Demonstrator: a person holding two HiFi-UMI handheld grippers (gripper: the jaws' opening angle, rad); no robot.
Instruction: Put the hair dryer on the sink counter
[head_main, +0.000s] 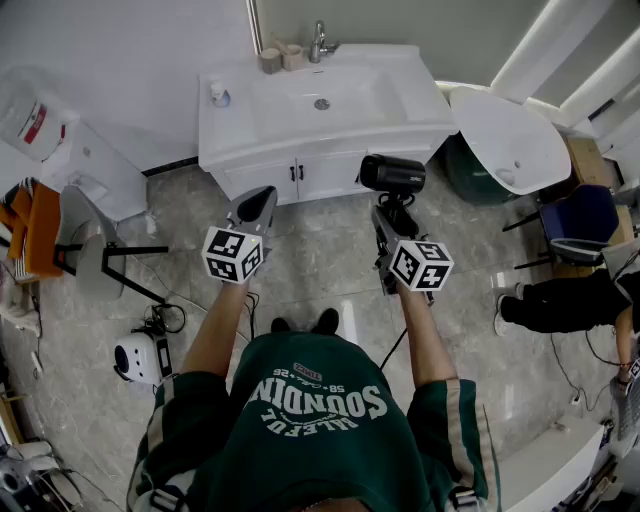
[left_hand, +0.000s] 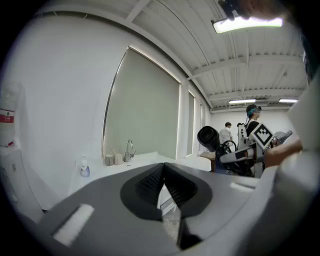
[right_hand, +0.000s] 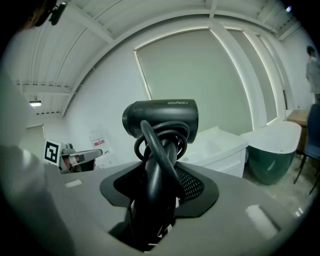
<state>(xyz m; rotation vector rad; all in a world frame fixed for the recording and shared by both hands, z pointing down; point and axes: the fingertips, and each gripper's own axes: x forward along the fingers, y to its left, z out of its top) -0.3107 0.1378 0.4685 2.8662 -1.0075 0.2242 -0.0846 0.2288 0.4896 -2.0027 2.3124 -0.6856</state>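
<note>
A black hair dryer (head_main: 392, 173) with its cord looped round the handle stands upright in my right gripper (head_main: 386, 226), which is shut on the handle. In the right gripper view the hair dryer (right_hand: 165, 117) rises from between the jaws of the right gripper (right_hand: 157, 195), barrel on top. The white sink counter (head_main: 232, 128) lies ahead, beyond both grippers; the dryer hangs in the air in front of its cabinet doors. My left gripper (head_main: 256, 204) is shut and holds nothing. In the left gripper view the left gripper (left_hand: 163, 187) points toward the counter (left_hand: 145, 159), with the dryer (left_hand: 209, 137) at the right.
On the counter stand a faucet (head_main: 320, 40), two cups (head_main: 281, 57) and a soap bottle (head_main: 219, 95). A white tub on a green base (head_main: 508, 140) sits right of the counter, with a blue chair (head_main: 582, 216) and a person (head_main: 560, 300) beyond. A tripod stand (head_main: 105, 258) and a white device (head_main: 140, 358) are at left.
</note>
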